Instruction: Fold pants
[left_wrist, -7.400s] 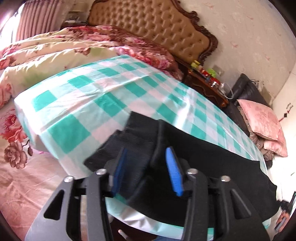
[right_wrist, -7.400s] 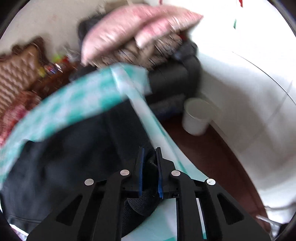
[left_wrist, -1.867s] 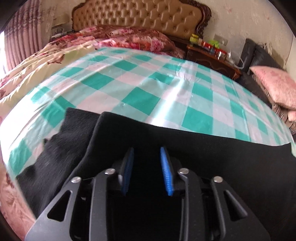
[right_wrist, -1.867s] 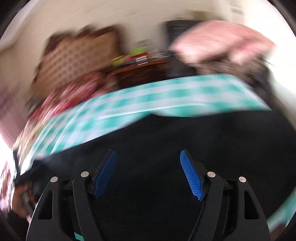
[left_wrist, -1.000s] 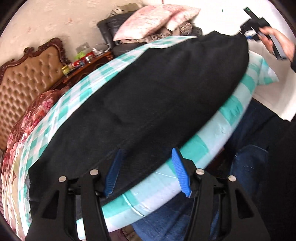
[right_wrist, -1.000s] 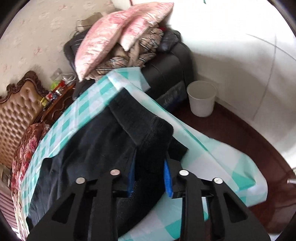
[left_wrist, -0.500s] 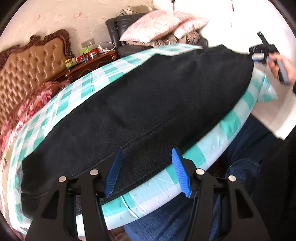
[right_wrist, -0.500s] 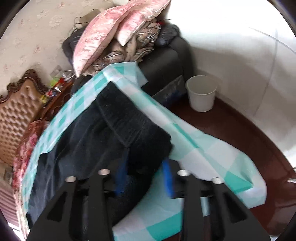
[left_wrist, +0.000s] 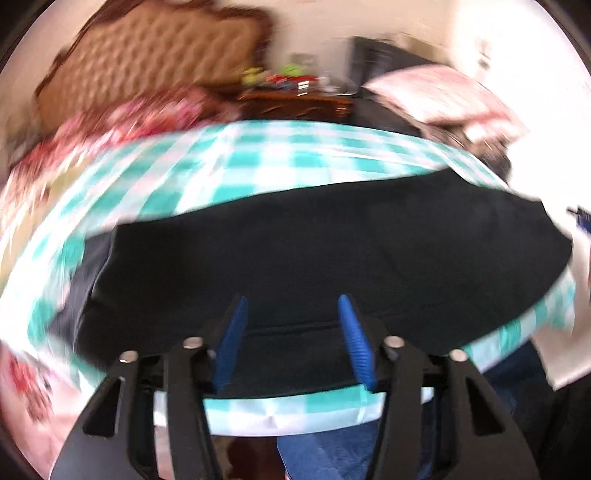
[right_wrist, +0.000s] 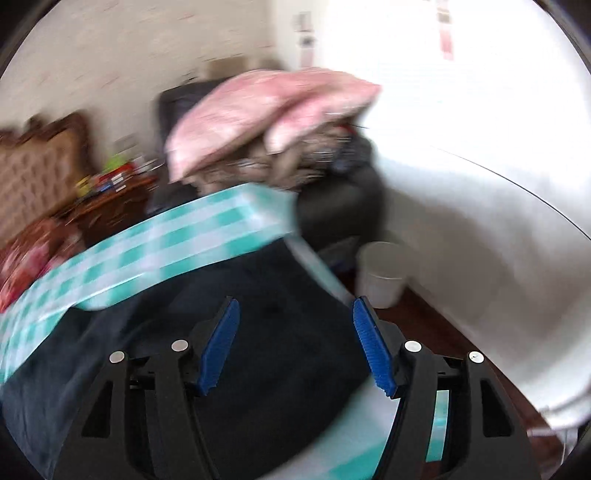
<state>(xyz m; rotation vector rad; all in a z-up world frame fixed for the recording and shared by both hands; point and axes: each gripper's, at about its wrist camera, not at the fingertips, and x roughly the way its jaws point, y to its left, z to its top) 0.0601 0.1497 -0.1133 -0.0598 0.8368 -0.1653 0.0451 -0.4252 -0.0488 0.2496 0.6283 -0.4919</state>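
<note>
Left wrist view: low over near edge of checked cloth (left_wrist: 303, 158), close above black pants (left_wrist: 314, 254), facing across toward headboard (left_wrist: 155, 59) and nightstand (left_wrist: 295, 103); left gripper (left_wrist: 290, 336) at bottom of frame. Right wrist view: close over one end of pants (right_wrist: 280, 332), facing toward pink pillows (right_wrist: 258, 110), armchair (right_wrist: 343, 206), white bin (right_wrist: 380, 273); right gripper (right_wrist: 295, 343) at bottom. Both blurred. Shared: pants, cloth, headboard, nightstand, pillows.
</note>
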